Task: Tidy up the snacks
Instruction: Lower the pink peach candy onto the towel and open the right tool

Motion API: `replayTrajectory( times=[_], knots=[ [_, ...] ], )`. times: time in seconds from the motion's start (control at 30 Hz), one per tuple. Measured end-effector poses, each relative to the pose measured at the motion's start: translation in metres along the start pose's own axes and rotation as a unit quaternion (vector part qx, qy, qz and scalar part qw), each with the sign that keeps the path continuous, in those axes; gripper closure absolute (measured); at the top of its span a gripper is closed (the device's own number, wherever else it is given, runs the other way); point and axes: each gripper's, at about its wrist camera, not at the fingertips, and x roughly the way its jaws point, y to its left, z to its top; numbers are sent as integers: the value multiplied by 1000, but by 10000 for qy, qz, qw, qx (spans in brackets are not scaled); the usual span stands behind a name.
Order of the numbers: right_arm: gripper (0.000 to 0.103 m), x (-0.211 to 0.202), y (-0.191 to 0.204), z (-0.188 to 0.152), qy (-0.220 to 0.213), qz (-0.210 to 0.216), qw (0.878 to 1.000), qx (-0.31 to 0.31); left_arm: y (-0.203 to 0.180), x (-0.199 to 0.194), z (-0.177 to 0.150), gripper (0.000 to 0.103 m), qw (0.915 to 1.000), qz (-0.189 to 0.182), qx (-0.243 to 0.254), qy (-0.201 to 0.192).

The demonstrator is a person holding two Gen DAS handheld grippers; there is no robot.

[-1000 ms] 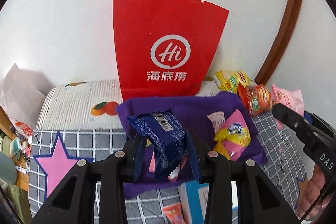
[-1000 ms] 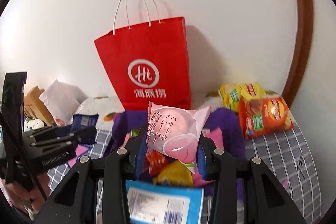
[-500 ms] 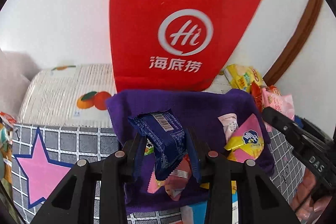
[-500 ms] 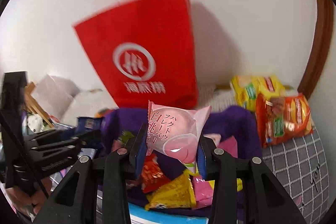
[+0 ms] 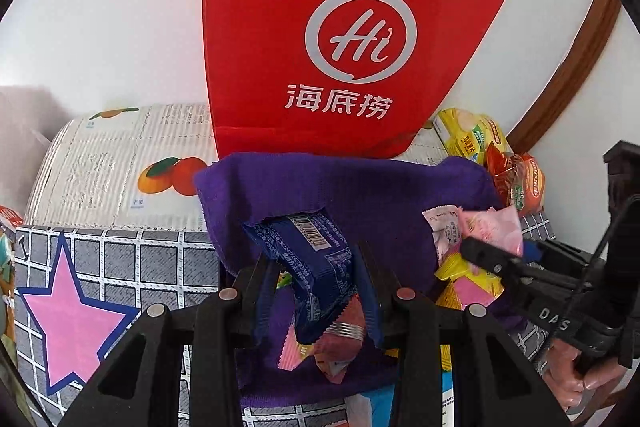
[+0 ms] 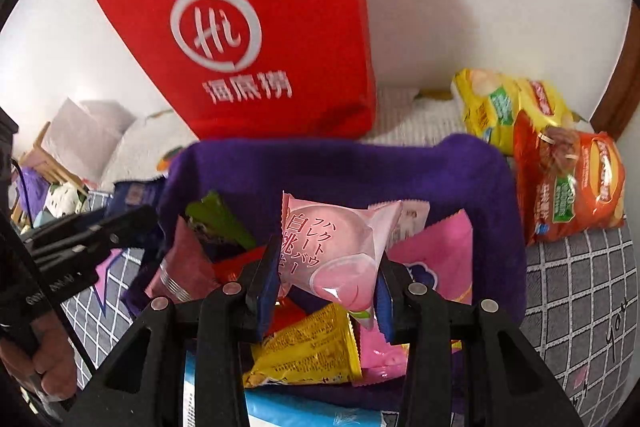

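My left gripper (image 5: 316,291) is shut on a dark blue snack packet (image 5: 308,263) and holds it above the purple cloth (image 5: 360,191). My right gripper (image 6: 326,281) is shut on a pink peach bun packet (image 6: 332,251) over the same purple cloth (image 6: 340,167), which holds several loose snack packets. A tall red paper bag (image 5: 340,39) stands just behind the cloth against the wall; it also shows in the right wrist view (image 6: 248,27). The right gripper shows in the left wrist view (image 5: 500,263); the left one shows in the right wrist view (image 6: 88,231).
Yellow (image 6: 504,107) and orange (image 6: 572,183) chip bags lie right of the cloth near a wooden door frame (image 5: 572,67). A grey checked cover with a pink star (image 5: 76,319) lies left. A corrugated box printed with oranges (image 5: 120,163) lies behind it.
Both grippers have moved forward and closer to the red bag, each still holding its packet. The bag now fills more of both views.
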Motion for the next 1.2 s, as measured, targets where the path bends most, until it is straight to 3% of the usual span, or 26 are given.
replayTrajectory(
  times=[0.1, 0.6, 0.73, 0.97, 1.2],
  knots=[
    [62, 11, -2, -1, 373, 109, 9992, 102, 1, 2, 0, 68, 10000, 1, -12, 23],
    [55, 39, 17, -12, 964, -73, 9948, -306, 3, 2, -1, 68, 10000, -48, -40, 77],
    [55, 40, 19, -13, 981, -98, 9945, -354, 1, 4, -1, 68, 9999, -51, -15, 107],
    [45, 39, 22, -15, 1032, -83, 9934, -492, 0, 6, -2, 68, 9999, -51, 13, 142],
    [38, 21, 23, -13, 722, -162, 9960, -502, -3, 10, -2, 68, 9998, -67, 28, 197]
  ],
)
